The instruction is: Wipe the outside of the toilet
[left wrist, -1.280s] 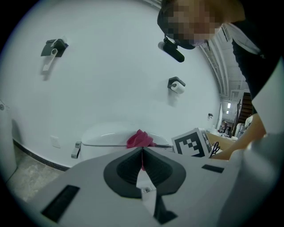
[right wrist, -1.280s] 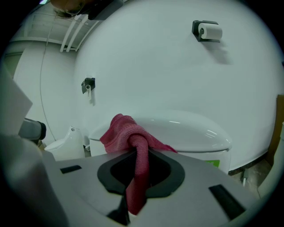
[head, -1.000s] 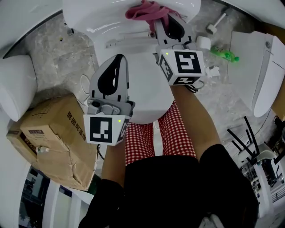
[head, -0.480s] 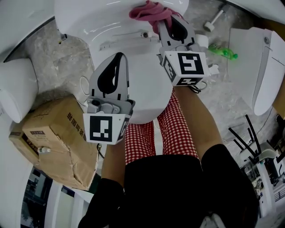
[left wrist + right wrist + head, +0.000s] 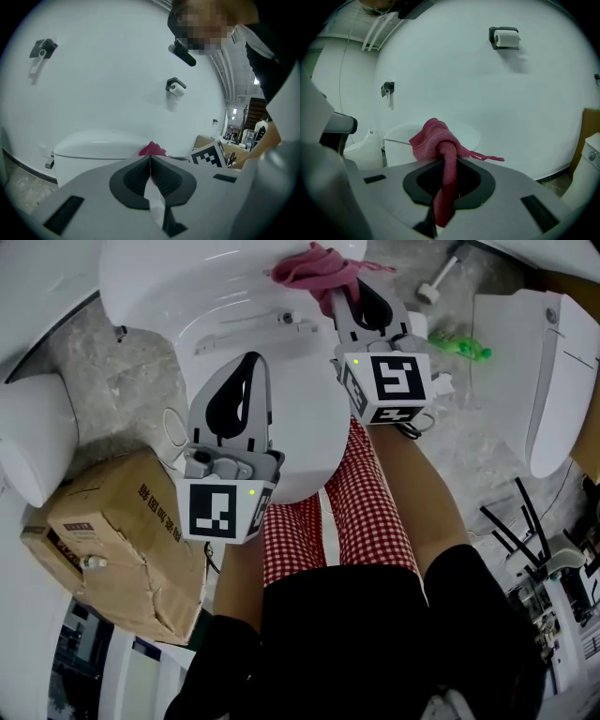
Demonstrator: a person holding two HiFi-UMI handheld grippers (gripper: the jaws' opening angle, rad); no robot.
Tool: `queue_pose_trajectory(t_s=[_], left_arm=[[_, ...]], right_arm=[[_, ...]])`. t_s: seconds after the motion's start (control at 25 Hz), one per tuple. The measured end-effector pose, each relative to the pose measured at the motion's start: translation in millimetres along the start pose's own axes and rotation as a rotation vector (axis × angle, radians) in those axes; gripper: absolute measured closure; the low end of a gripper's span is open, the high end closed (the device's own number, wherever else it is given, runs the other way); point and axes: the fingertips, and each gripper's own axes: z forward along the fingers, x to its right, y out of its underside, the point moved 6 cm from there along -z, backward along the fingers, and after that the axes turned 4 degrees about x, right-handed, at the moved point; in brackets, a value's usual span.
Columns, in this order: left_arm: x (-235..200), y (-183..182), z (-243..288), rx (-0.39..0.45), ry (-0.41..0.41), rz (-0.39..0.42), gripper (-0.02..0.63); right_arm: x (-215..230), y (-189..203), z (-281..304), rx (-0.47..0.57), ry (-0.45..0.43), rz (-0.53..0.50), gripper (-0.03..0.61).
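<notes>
Cardboard box (image 5: pixel 112 540): on the floor by the person's left leg, just beside the left flank of the toilet (image 5: pixel 305 418). I judge it will crowd any wipe down that side.

Left gripper (image 5: pixel 251 362): the nearer of the two, held over the left half of the closed seat lid. Its jaws are pressed together with nothing between them, and the tips meet in the left gripper view (image 5: pixel 150 158).

Seat lid: shut. Its long axis runs away from the person toward the tank, and both grippers point along it.

Right gripper (image 5: pixel 343 292): farther out, beyond the lid's hinge edge, at the tank's front edge and right of its middle. Its jaws pinch the pink cloth (image 5: pixel 440 154), and a strip of it runs down between the pads.

Pink cloth (image 5: pixel 314 263): bunched in a wad just ahead of the right jaw tips, over the tank top near its front edge. No view shows whether it presses on the porcelain or hangs just above it.

Tank (image 5: pixel 197 282): lies crosswise to the lid. Most of its top stretches to the left of the wad, with only a short part to the right.

Turning relation: the surface to wipe lies directly under and leftward of the cloth. The likely stroke is therefore a lowering, then a sweep left along the tank's long axis.

Nearer hand: the right one, since it carries the cloth. The left is idle.
</notes>
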Motion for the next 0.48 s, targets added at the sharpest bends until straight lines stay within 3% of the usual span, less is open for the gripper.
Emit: queue_pose_trajectory(t_s=[0.48], left_arm=[[12,-1,6,0.009,0.023,-0.003,0.603]], right_arm=[[16,2,-11,-0.032,0.023,0.014,0.523]])
